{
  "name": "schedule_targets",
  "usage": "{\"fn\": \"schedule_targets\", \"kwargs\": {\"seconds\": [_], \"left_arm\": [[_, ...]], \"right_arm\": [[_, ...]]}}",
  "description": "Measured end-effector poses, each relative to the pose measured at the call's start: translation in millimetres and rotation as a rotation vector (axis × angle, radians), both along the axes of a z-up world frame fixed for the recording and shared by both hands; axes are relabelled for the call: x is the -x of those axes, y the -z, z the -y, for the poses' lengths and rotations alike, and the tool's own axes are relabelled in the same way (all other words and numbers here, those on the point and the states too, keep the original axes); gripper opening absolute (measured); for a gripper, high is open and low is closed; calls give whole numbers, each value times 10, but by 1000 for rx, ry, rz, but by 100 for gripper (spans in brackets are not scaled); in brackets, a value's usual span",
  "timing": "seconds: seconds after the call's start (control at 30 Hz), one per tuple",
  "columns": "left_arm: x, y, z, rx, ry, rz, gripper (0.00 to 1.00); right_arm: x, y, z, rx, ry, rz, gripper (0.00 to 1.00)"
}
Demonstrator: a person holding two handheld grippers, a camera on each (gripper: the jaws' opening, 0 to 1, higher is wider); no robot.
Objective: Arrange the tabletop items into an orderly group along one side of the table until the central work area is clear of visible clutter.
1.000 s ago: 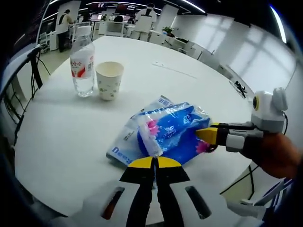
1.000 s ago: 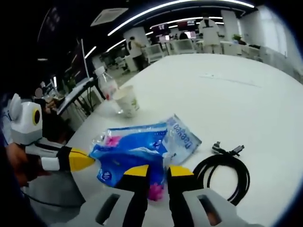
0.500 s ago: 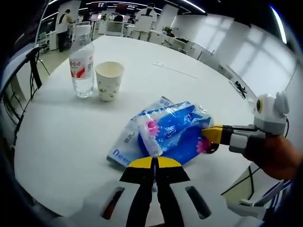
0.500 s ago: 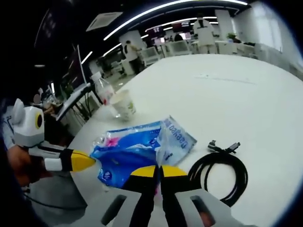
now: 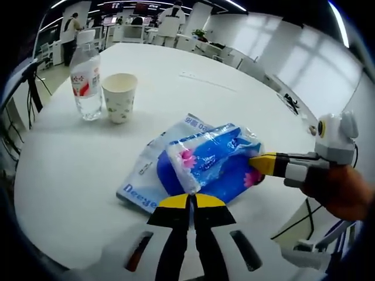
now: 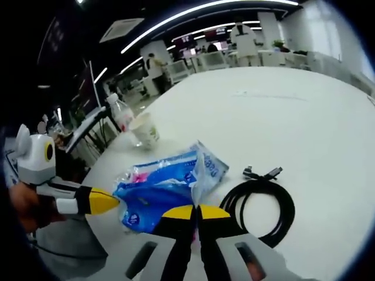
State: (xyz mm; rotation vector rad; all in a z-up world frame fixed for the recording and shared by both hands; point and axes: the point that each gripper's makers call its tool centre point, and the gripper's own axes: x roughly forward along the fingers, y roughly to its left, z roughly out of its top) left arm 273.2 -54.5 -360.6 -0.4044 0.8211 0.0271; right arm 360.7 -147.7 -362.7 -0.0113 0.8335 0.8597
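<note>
Both views have shifted a little with the hands since a second ago, and the right gripper (image 6: 196,208), whose jaws stood apart on the packet then, now has them pressed together.

Left gripper view: the left gripper (image 5: 191,199) has its jaws closed at the near edge of the blue tissue packets (image 5: 196,164), pinching the clear wrapper. These packets lie on the white table (image 5: 70,175), near its front edge. A water bottle (image 5: 85,79) and a paper cup (image 5: 119,96) stand upright just beside each other, well apart from the packets. From the right, the other gripper's yellow tip touches the packets' far end.

Right gripper view: the closed right gripper grips the wrapper's edge. A coiled black cable (image 6: 261,202) lies just beside the packets. The bottle (image 6: 120,117) and cup (image 6: 145,130) stand beyond them.
</note>
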Motion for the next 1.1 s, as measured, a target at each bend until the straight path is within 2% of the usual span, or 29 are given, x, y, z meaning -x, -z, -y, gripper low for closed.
{"fn": "schedule_targets", "kwargs": {"seconds": [0.27, 0.63, 0.83, 1.1], "left_arm": [[-37, -13, 121, -1, 36, 6, 1], [-107, -49, 103, 9, 53, 33, 4], [-150, -89, 112, 26, 53, 62, 6], [-83, -83, 9, 24, 19, 58, 7]], "right_arm": [[-23, 60, 87, 3, 32, -14, 0], [-119, 60, 101, 5, 44, -17, 0], [-219, 47, 161, -3, 67, -18, 0], [-519, 11, 256, -6, 95, -2, 0]]}}
